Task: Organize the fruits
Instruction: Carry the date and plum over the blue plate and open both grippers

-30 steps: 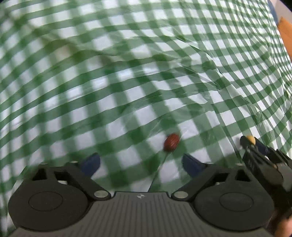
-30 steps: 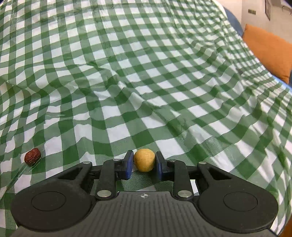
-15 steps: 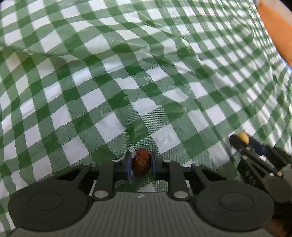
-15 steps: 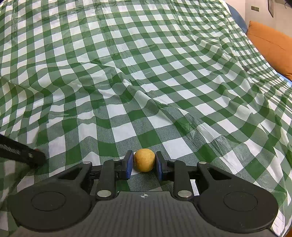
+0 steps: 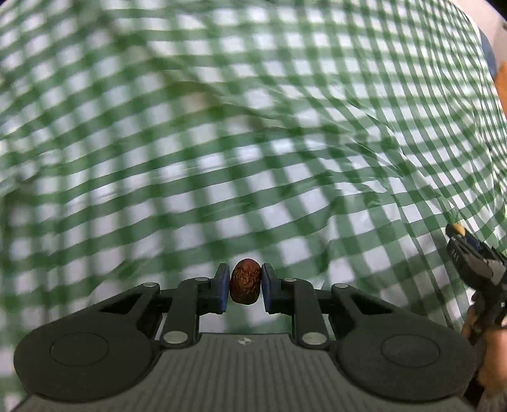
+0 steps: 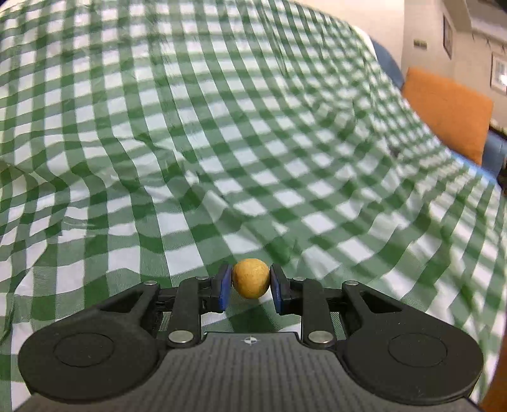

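**Both tools clamped on small fruits above the checked cloth**

A wrinkled, dark red-brown fruit (image 5: 245, 281), oval and standing on end, sits between the two blue pads (image 5: 221, 286) of the left tool (image 5: 245, 286). The pads press on its flanks from 9 and 3 o'clock, so the tool is clamped on it. Its lower end hangs free, with cloth showing beneath it. In the left wrist view this fruit lies a little below centre, toward 6 o'clock, just ahead of the tool's black linkage and ribbed grey body.

A round, matte yellow fruit (image 6: 251, 278) is held the same way in the right tool (image 6: 250, 283): blue pads (image 6: 223, 286) touch it on both sides, clamped on it. It sits at about 6 o'clock of the right wrist view's centre, just above the cloth.

The right tool (image 5: 465, 250) also shows at the edge of the left wrist view, at about 4 o'clock, seen from the side, with the yellow fruit (image 5: 456, 228) as a small spot at its tip. Below it part of the person's hand (image 5: 488, 355) grips the handle.

Under both tools spreads a green-and-white checked cloth (image 6: 177, 133), creased and rumpled into folds. In the left wrist view the cloth (image 5: 221, 133) is strongly blurred, most of all on the left half. Whether a tabletop or something softer lies under it cannot be told.

At about 2 o'clock in the right wrist view, beyond the cloth's far edge, an orange cushion (image 6: 450, 111) leans against something blue (image 6: 494, 149), with a pale wall (image 6: 424, 28) behind.
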`<control>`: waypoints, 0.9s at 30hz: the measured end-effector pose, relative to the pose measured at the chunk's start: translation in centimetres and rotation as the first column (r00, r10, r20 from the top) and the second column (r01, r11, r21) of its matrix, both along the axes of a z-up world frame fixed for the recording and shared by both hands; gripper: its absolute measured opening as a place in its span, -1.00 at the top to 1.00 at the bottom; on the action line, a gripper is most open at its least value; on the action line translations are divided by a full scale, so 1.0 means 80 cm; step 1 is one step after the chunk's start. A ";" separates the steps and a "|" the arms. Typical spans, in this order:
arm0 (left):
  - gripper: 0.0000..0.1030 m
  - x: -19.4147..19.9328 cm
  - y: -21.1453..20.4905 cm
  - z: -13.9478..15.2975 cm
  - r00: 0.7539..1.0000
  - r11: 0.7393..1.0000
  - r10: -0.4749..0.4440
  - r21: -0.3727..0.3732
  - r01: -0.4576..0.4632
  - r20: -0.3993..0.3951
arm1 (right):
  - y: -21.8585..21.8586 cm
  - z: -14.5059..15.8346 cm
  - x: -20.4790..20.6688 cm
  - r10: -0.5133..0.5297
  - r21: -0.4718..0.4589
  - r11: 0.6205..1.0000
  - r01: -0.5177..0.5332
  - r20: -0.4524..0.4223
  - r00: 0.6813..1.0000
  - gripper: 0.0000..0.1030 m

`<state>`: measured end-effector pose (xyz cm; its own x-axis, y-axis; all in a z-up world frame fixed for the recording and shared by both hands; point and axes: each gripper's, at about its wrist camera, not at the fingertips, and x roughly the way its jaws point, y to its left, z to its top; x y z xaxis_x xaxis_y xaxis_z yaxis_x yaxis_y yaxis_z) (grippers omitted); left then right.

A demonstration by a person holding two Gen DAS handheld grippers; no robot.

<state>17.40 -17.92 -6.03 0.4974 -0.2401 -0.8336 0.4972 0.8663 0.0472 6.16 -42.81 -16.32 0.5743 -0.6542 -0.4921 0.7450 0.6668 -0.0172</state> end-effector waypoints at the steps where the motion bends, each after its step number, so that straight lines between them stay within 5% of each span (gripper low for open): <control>1: 0.55 -0.014 0.021 0.010 1.000 1.000 0.021 0.003 -0.021 0.011 | 0.007 0.009 -0.006 0.015 -0.007 1.000 -0.015 0.005 1.000 0.47; 8: 0.55 -0.105 0.136 0.043 0.992 0.991 0.127 0.028 -0.127 0.030 | 0.083 0.092 -0.061 0.239 0.012 0.971 -0.240 0.038 0.970 0.47; 18: 0.55 -0.209 0.248 0.051 0.963 0.963 0.269 0.016 -0.269 0.011 | 0.237 0.156 -0.146 0.589 0.108 0.801 -0.589 0.033 0.807 0.47; 27: 0.55 -0.266 0.283 0.062 0.952 0.953 0.300 -0.051 -0.297 0.055 | 0.324 0.176 -0.182 0.729 0.101 0.681 -0.725 -0.006 0.684 0.47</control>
